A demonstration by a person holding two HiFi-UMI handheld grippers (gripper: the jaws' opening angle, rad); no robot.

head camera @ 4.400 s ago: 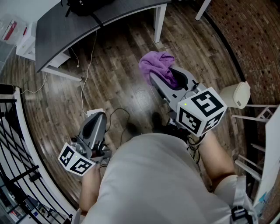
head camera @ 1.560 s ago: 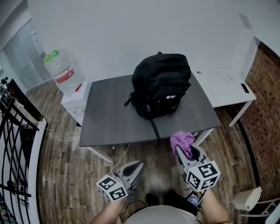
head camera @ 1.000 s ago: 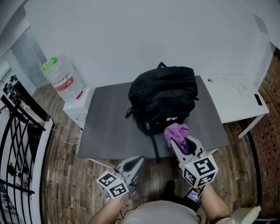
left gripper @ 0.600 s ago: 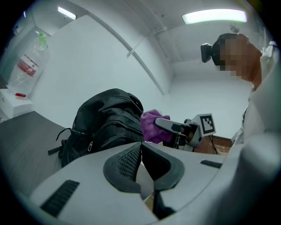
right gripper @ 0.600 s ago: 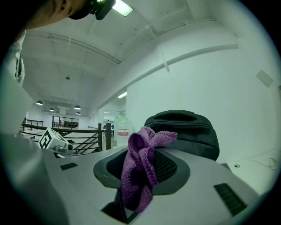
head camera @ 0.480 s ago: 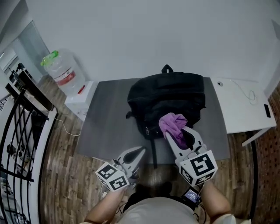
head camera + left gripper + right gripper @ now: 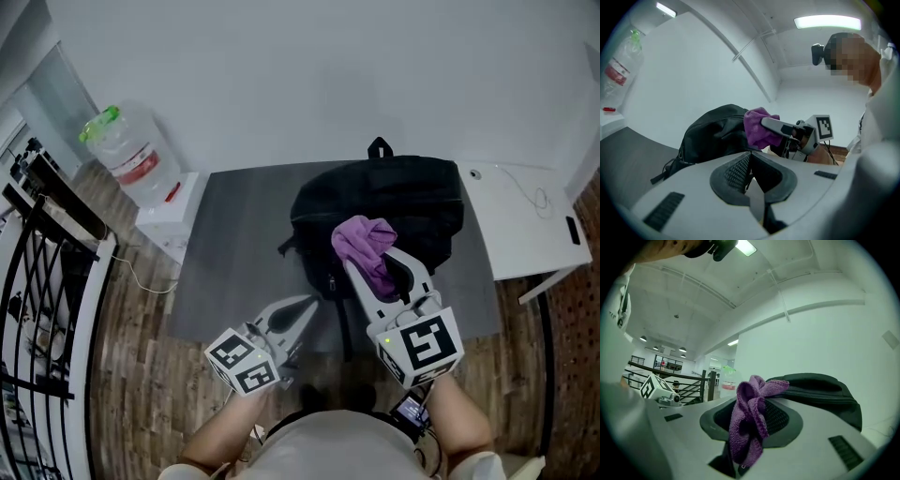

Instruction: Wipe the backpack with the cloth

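The backpack (image 7: 375, 216) lies on the grey table (image 7: 225, 262), at about 12 o'clock from the person and toward the far right of the tabletop, its dark bulk sloping down to the near edge. The right gripper (image 7: 370, 267) points level at it with its jaws clamped on the purple cloth (image 7: 364, 246), which bunches out past the tips and, in the head view, sits over the bag's near face at roughly 6 o'clock of the bag. Whether the cloth already presses on the fabric or hangs just short of it cannot be told from these views. The left gripper (image 7: 305, 307) is off at about 7 o'clock of the bag, over the table's near edge, its jaws together with nothing between them and apart from the bag. A water bottle (image 7: 122, 150) stands on the floor at 10 o'clock, well clear of the work. This looks like the approach step, with the cloth brought to the bag and wiping not yet plainly begun. The next move likely calls for pressing the bunched cloth flat against the bag's surface and dragging it across in strokes, keeping the clamp firm so the cloth does not slip out. The empty left gripper could steady the bag from its 9 o'clock side, since the soft bag may shift or sag under the push.
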